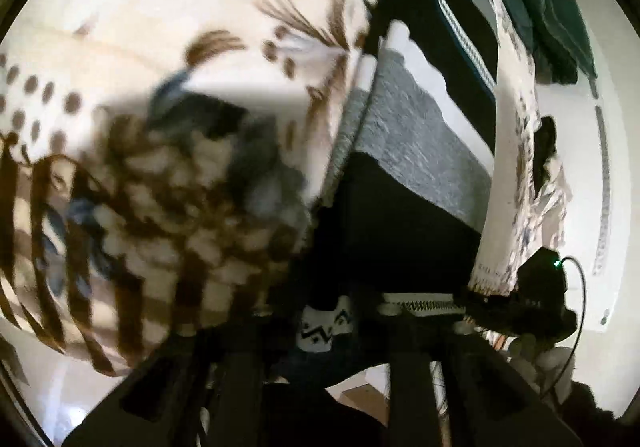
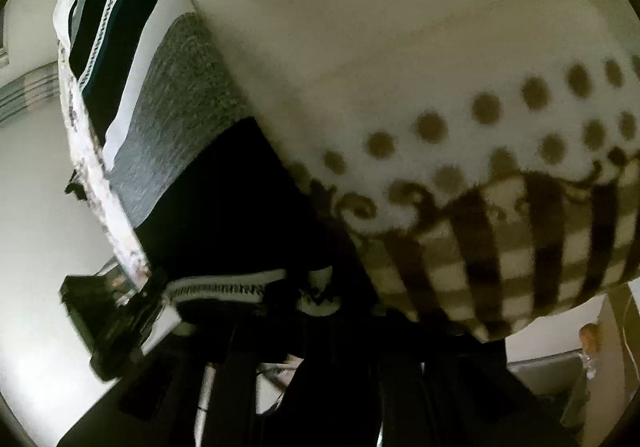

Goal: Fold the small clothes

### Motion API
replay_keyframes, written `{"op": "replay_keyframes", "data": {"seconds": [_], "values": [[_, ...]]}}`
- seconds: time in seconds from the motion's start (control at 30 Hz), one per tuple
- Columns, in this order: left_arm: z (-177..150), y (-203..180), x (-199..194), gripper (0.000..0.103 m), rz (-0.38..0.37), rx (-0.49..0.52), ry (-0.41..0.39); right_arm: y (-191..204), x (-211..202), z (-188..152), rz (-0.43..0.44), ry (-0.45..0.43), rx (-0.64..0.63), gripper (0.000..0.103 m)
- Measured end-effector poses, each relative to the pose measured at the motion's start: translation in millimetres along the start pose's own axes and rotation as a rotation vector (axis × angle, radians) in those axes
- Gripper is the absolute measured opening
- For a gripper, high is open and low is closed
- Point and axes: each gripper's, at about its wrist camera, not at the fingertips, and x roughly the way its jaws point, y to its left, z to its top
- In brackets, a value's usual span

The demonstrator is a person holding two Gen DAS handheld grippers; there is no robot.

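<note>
1. Left wrist view: the left gripper (image 1: 324, 323) pinches the patterned hem of a striped knit garment (image 1: 416, 151). The jaws are pressed together on the black-and-white zigzag edge at the bottom centre of the frame.
2. The right gripper (image 1: 532, 303) shows at the lower right of this view, clamped on the same hem farther along. In the right wrist view the right gripper (image 2: 316, 299) likewise has its jaws closed on the hem, with the left gripper (image 2: 116, 311) visible at the lower left.
3. Where it is: the striped knit garment (image 2: 168, 119) lies on a bed, on a cream fleece blanket (image 1: 160, 47) printed with brown dots, checks and leaves. Its near hem is lifted between the two grippers.
4. Orientation: its bands of black, grey, white and navy run crosswise. The long axis runs away from the cameras, from the held hem toward the far end, which is near a dark green cloth (image 1: 548, 7).
5. Progress, as a judgement: the garment looks spread flat with no fold visible, so folding seems barely begun. Carrying the hem toward the far end and any later folds are left. Motion blur hides finer detail.
</note>
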Motion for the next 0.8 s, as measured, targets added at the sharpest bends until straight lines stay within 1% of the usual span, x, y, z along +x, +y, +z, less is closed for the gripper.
{"op": "replay_keyframes", "data": {"seconds": [0.03, 0.07, 0.13, 0.2, 0.23, 0.27, 0.3, 0.33, 0.37, 0.4, 0.43, 0.47, 0.53, 0.6, 0.67, 0.8], "values": [[0.8, 4.8, 1.5, 0.054, -0.024, -0.001, 0.006, -1.1, 0.9, -0.8, 0.012, 0.011, -0.013, 0.049], [0.5, 9.2, 5.0, 0.064, -0.059, -0.007, 0.023, -5.7, 1.5, -1.8, 0.02, 0.027, -0.021, 0.051], [-1.2, 17.7, 19.2, 0.064, -0.095, -0.019, 0.072, -7.1, 13.0, -1.6, 0.035, 0.062, -0.011, 0.052], [-5.4, 14.0, 29.2, 0.064, -0.119, -0.009, 0.097, -6.8, 25.0, 0.3, 0.058, 0.08, 0.015, 0.052], [-9.0, 8.0, 33.1, 0.064, -0.109, 0.011, 0.095, -6.7, 28.1, 0.5, 0.077, 0.08, 0.02, 0.052], [-11.2, 2.0, 34.3, 0.062, -0.104, 0.033, 0.091, -6.0, 28.7, 0.0, 0.075, 0.075, 0.017, 0.051], [-13.0, -2.4, 34.8, 0.061, -0.089, 0.051, 0.09, -3.4, 27.9, -1.5, 0.067, 0.068, 0.007, 0.046], [-14.1, -7.0, 35.1, 0.054, -0.059, 0.066, 0.088, -0.1, 27.5, -3.6, 0.058, 0.068, -0.017, 0.038], [-15.1, -9.1, 33.0, 0.028, -0.037, 0.078, 0.084, 4.0, 27.8, -6.4, 0.064, 0.066, -0.031, 0.021], [-17.0, -11.0, 31.2, 0.015, -0.025, 0.081, 0.082, 6.9, 26.1, -9.4, 0.085, 0.061, -0.032, 0.016], [-18.4, -12.6, 27.7, 0.015, -0.018, 0.073, 0.081, 10.9, 24.2, -12.0, 0.088, 0.057, -0.038, 0.015], [-18.7, -13.8, 25.2, 0.009, -0.023, 0.066, 0.075, 14.3, 20.7, -14.4, 0.087, 0.05, -0.043, 0.014], [-19.1, -21.7, 19.6, 0.008, -0.029, 0.05, 0.058, 20.5, 13.5, -18.9, 0.12, 0.044, -0.036, 0.013], [-18.7, -26.9, 4.8, 0.008, -0.073, 0.02, 0.04, 28.4, 1.4, -23.4, 0.156, 0.032, -0.046, 0.013], [-15.2, -39.7, -13.3, 0.008, -0.127, -0.008, 0.02, 42.6, -15.0, -27.2, 0.211, 0.016, -0.055, 0.013], [7.0, -63.9, -55.7, 0.007, -0.239, -0.043, -0.058, 78.2, -47.6, -23.1, 0.299, -0.037, -0.076, 0.013]]}}
